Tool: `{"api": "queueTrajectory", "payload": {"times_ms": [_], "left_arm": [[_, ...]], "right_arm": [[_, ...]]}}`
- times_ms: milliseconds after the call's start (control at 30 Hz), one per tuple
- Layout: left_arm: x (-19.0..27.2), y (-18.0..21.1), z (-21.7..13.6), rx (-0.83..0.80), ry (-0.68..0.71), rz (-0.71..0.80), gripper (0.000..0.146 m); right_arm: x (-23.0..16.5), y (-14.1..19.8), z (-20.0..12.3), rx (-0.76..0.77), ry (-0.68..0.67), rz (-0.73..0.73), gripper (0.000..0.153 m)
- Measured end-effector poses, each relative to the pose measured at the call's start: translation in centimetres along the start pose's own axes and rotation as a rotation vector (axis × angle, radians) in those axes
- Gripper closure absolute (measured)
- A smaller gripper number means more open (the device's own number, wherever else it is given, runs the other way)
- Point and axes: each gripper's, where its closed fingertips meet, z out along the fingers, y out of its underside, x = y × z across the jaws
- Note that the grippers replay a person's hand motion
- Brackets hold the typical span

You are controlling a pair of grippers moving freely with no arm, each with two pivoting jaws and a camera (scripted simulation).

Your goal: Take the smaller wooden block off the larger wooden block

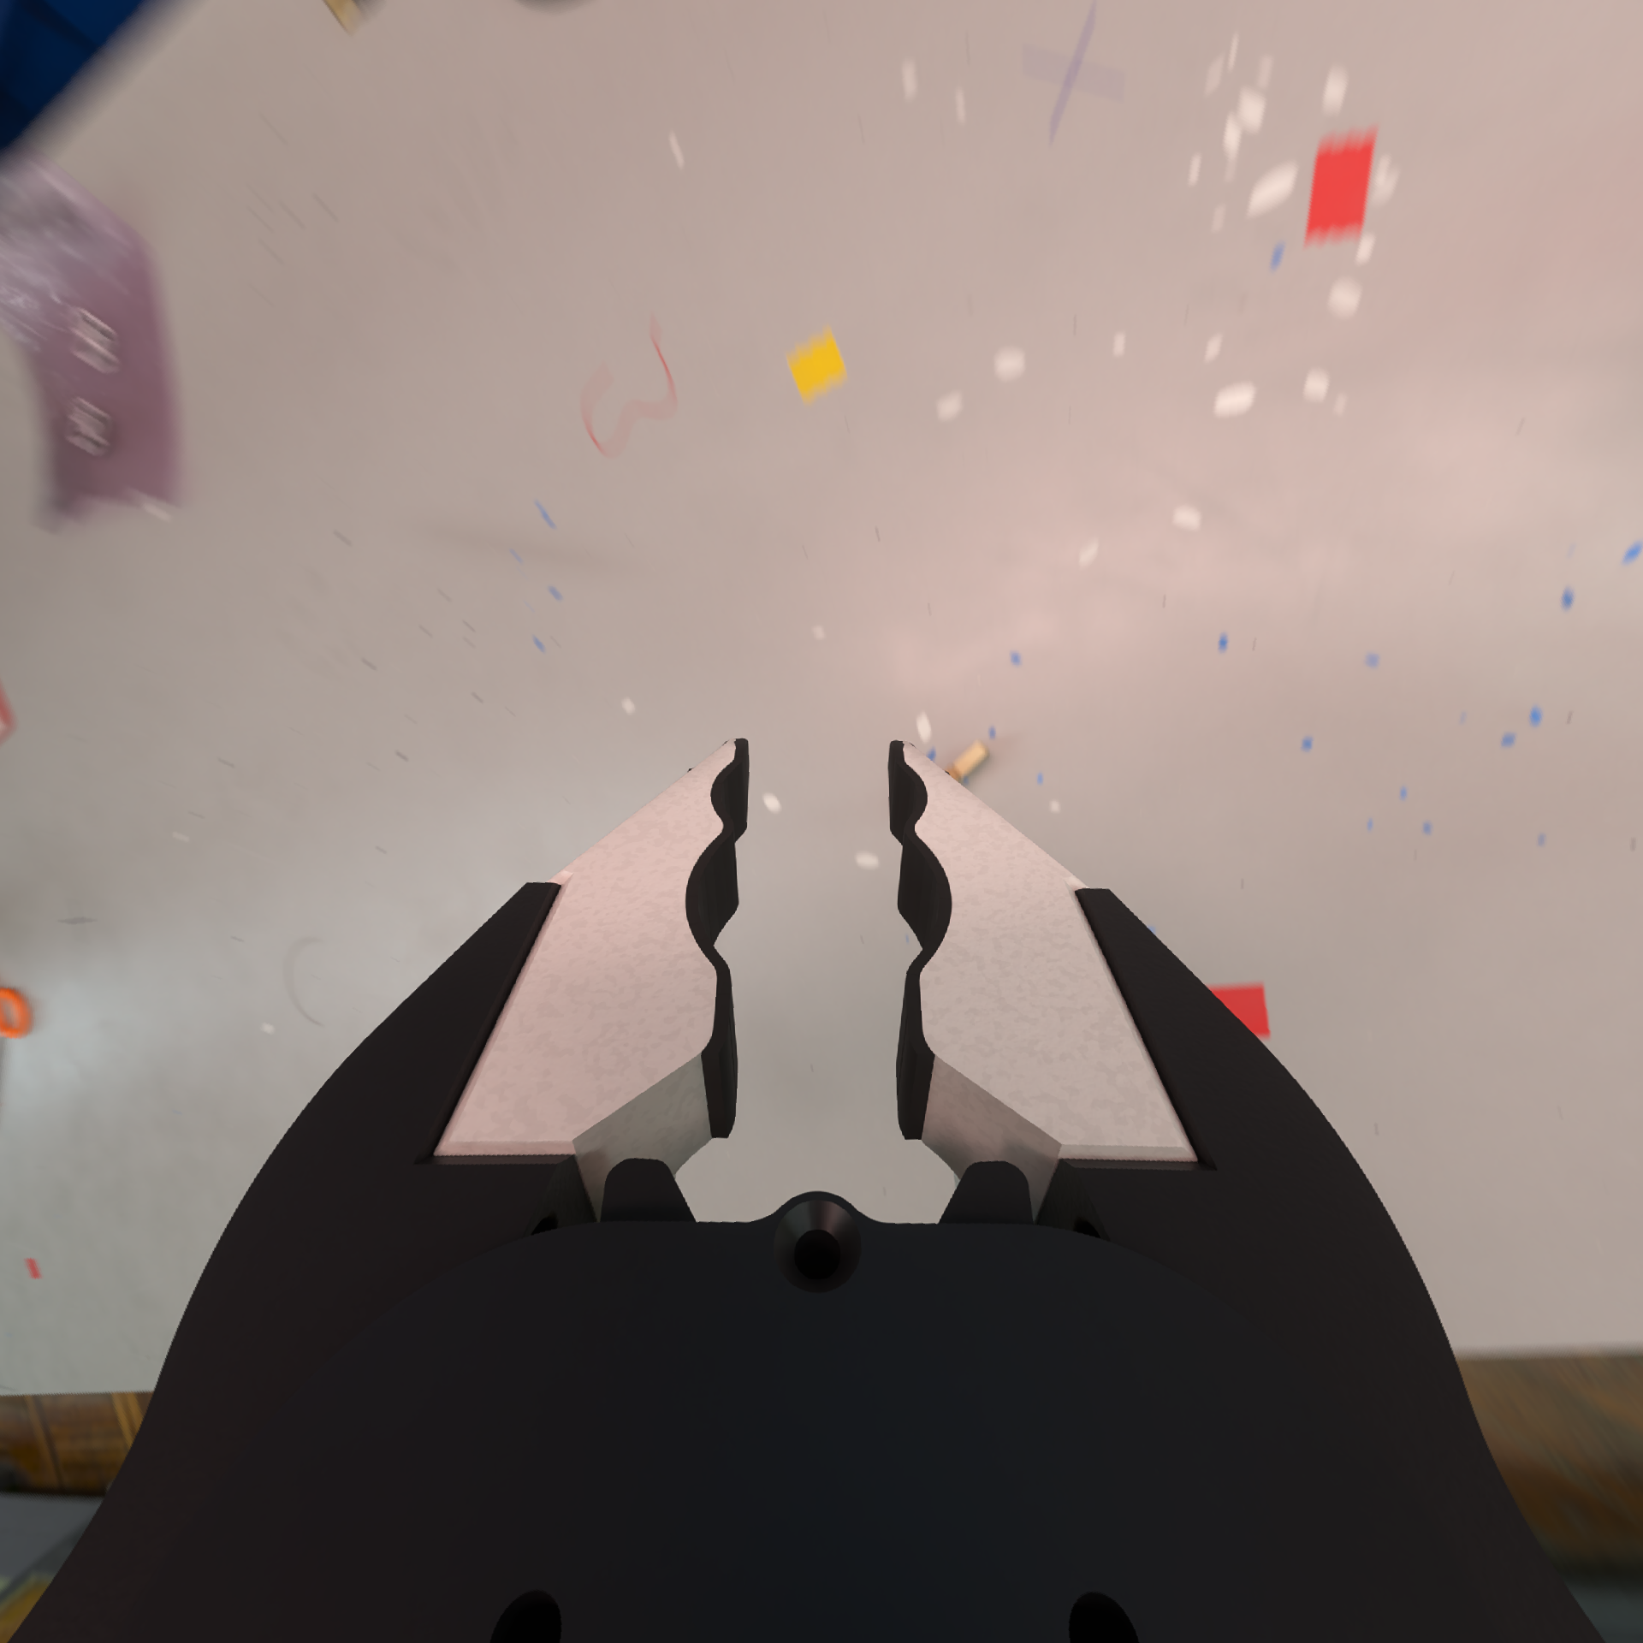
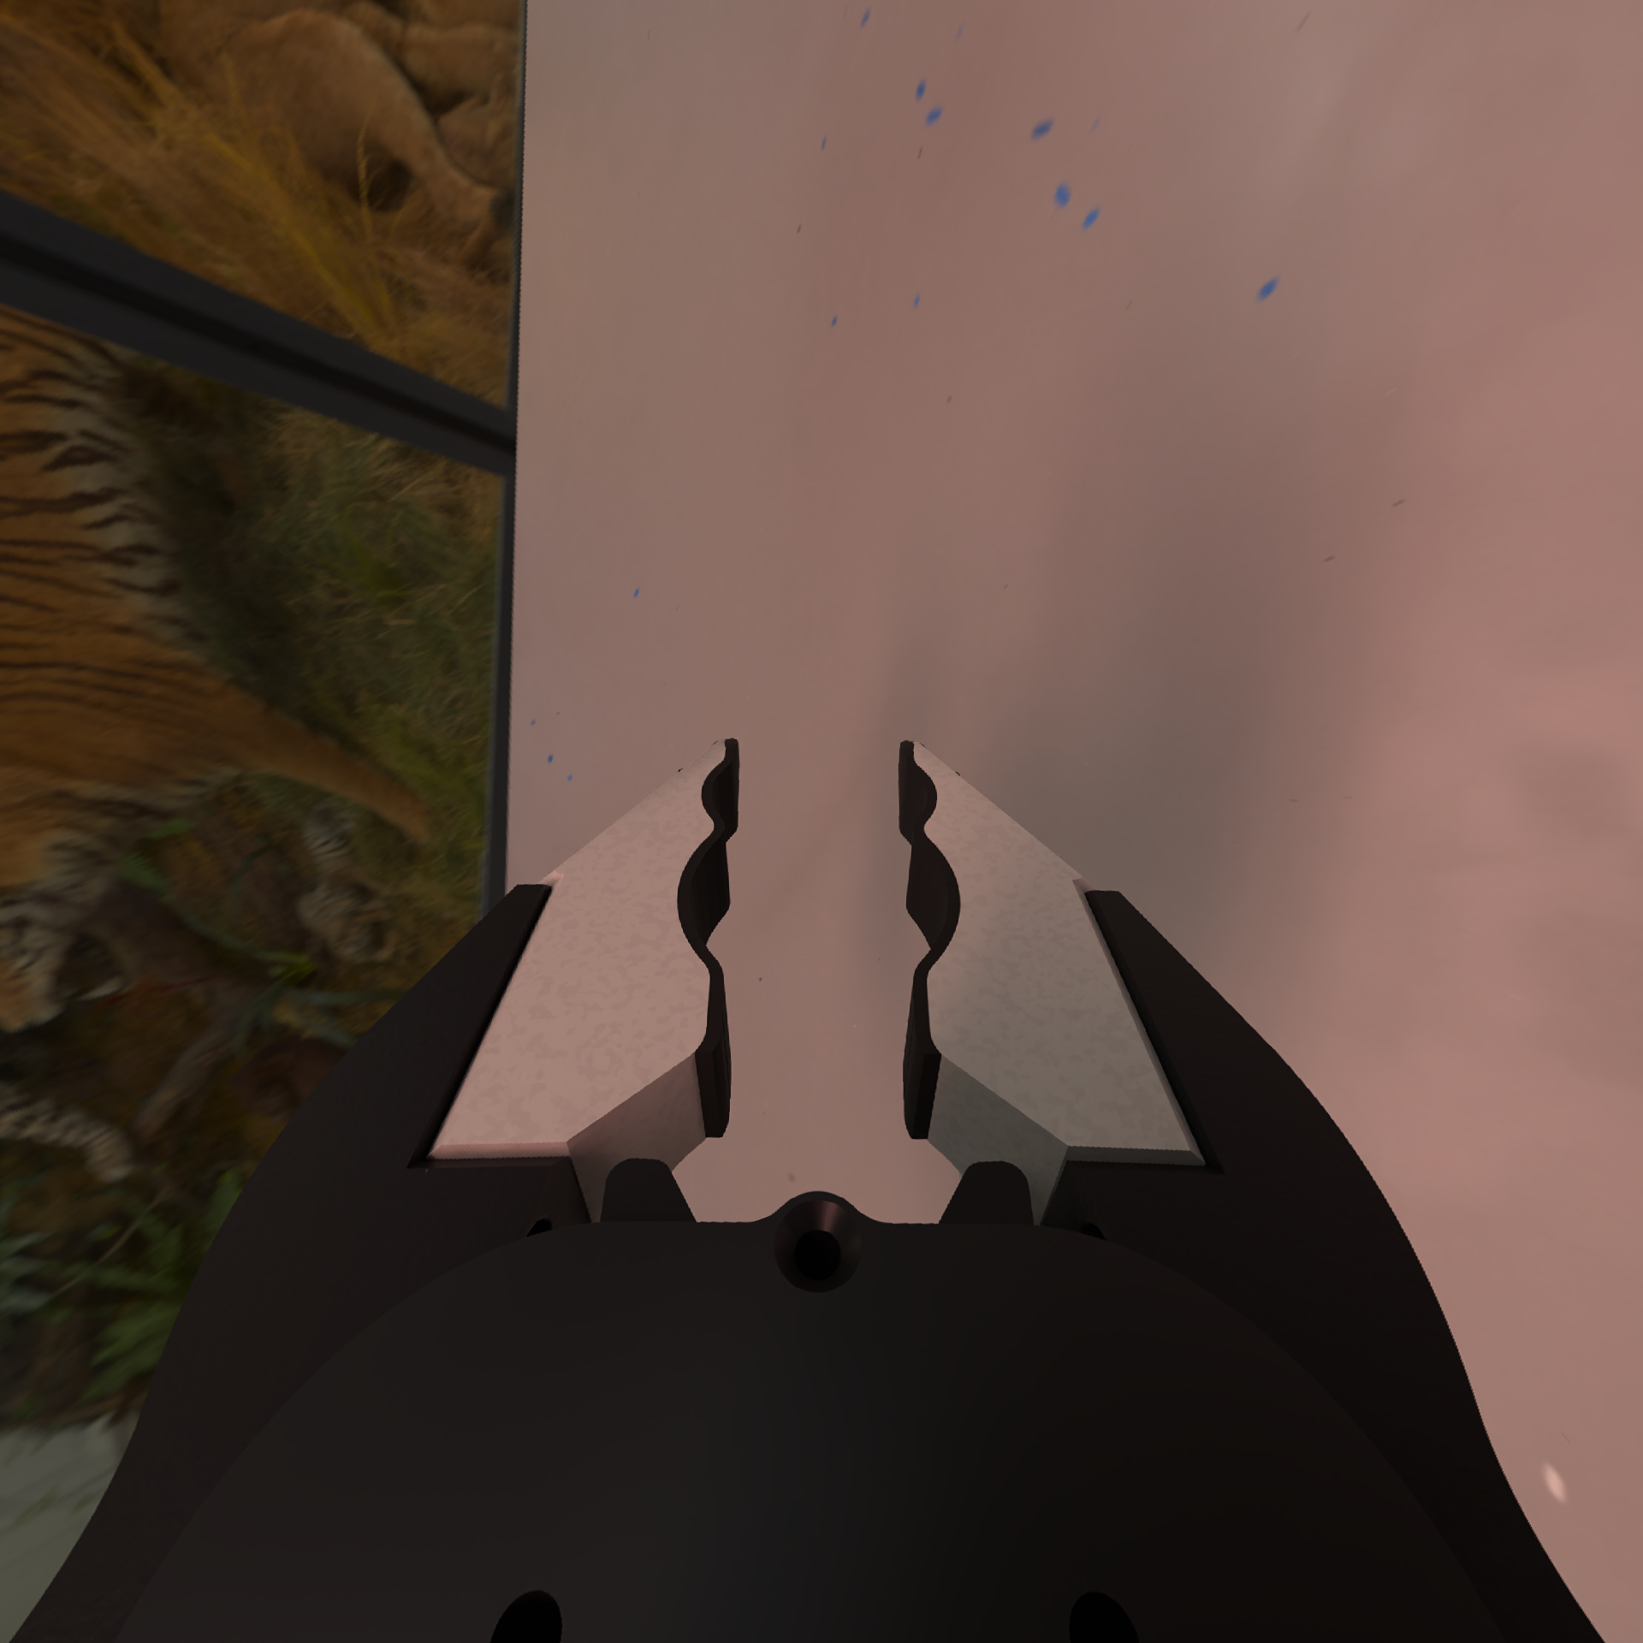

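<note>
I cannot clearly make out either wooden block in either view. In the left wrist view a small tan piece [image 1: 969, 763] peeks out just behind my right fingertip, and another tan bit [image 1: 348, 11] sits at the top edge; I cannot tell what they are. My left gripper [image 1: 818, 751] is open and empty over the white table [image 1: 444, 711]. My right gripper [image 2: 818, 751] is open and empty over the same white table [image 2: 1067, 444], near its edge.
A blurred purple object [image 1: 98, 356] lies at the left and a blue thing [image 1: 36, 71] at the top left corner. Red [image 1: 1341, 185] and yellow [image 1: 816, 364] patches mark the tabletop. The table edge [image 2: 514, 444] runs down the right wrist view, with a tiger picture [image 2: 222, 622] beyond it.
</note>
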Motion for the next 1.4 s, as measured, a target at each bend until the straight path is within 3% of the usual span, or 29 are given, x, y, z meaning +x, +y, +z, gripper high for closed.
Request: {"api": "queueTrajectory", "payload": {"times_ms": [267,367,467,767,933,1233,1300,1400], "left_arm": [[0.5,4.1,7.7,-0.303,0.32,-0.078,0.115],[1.2,4.8,8.4,-0.332,0.357,-0.028,0.116],[2.3,5.3,8.0,-0.3,0.398,0.126,0.118],[3.8,6.9,10.8,-0.149,0.447,0.552,0.113],[4.9,7.9,12.1,-0.184,0.587,0.546,0.119],[5.4,8.8,13.2,-0.276,0.586,0.625,0.122],[5.5,9.0,13.0,-0.289,0.602,0.635,0.137],[5.2,9.2,12.8,-0.304,0.601,0.607,0.14]], "right_arm": [[-1.0,-2.4,-5.1,0.228,0.336,-0.179,0.108],[-1.6,-2.9,-6.1,0.27,0.43,-0.276,0.107],[-1.9,-2.7,-6.5,0.265,0.475,-0.329,0.107],[-2.0,-2.7,-6.8,0.278,0.455,-0.34,0.106],[-2.1,-2.6,-6.4,0.259,0.446,-0.342,0.106],[-1.9,-2.2,-6.1,0.241,0.435,-0.321,0.107],[-1.7,-2.1,-6.1,0.237,0.434,-0.314,0.107],[-1.6,-2.0,-6.1,0.233,0.434,-0.311,0.108]]}}
